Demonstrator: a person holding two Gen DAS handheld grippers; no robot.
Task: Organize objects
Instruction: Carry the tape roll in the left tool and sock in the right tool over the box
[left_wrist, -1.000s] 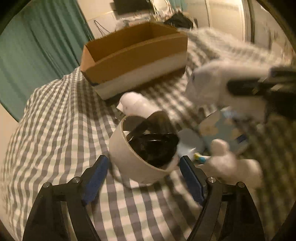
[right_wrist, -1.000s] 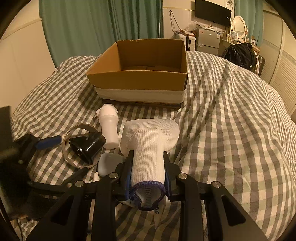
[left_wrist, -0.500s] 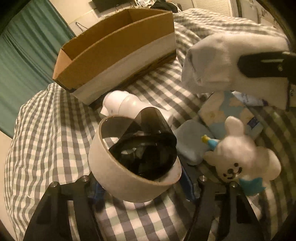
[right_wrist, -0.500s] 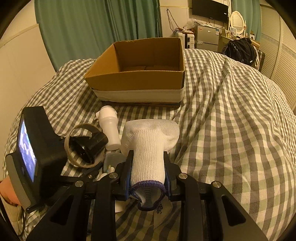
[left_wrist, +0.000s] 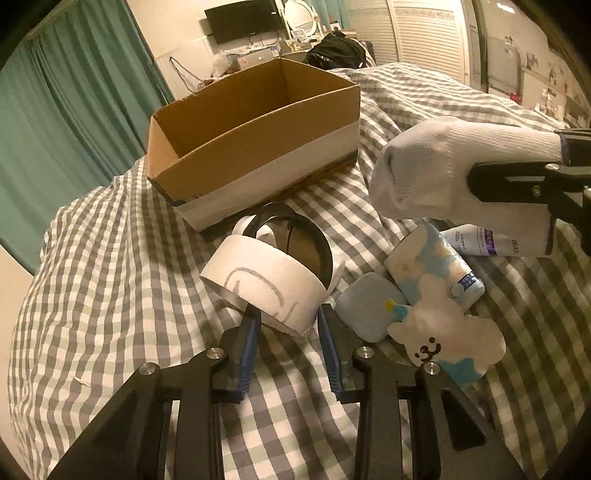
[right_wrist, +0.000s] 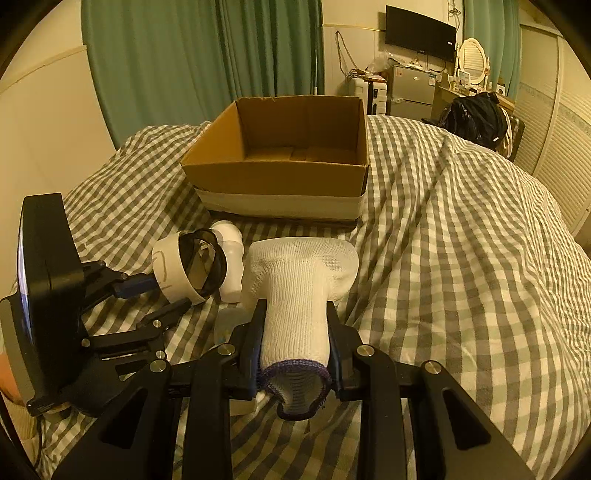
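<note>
My left gripper (left_wrist: 288, 321) is shut on a white tape roll (left_wrist: 266, 280) with a dark ring in it and holds it just above the checked bedspread; it also shows in the right wrist view (right_wrist: 184, 266). My right gripper (right_wrist: 293, 317) is shut on a white knitted glove (right_wrist: 299, 291), held above the bed; the glove shows at right in the left wrist view (left_wrist: 443, 170). An open cardboard box (right_wrist: 288, 162) stands behind on the bed, also in the left wrist view (left_wrist: 255, 144).
On the bed lie a white bottle (right_wrist: 231, 258), a white bear plush (left_wrist: 447, 339), a pale blue pad (left_wrist: 369, 310), a blue-and-cream packet (left_wrist: 432, 269) and a white tube (left_wrist: 491, 243). Green curtains hang at left. Furniture stands behind the bed.
My left gripper has shut on the tape roll and lifted and tilted it. My right gripper with the glove has risen slightly.
</note>
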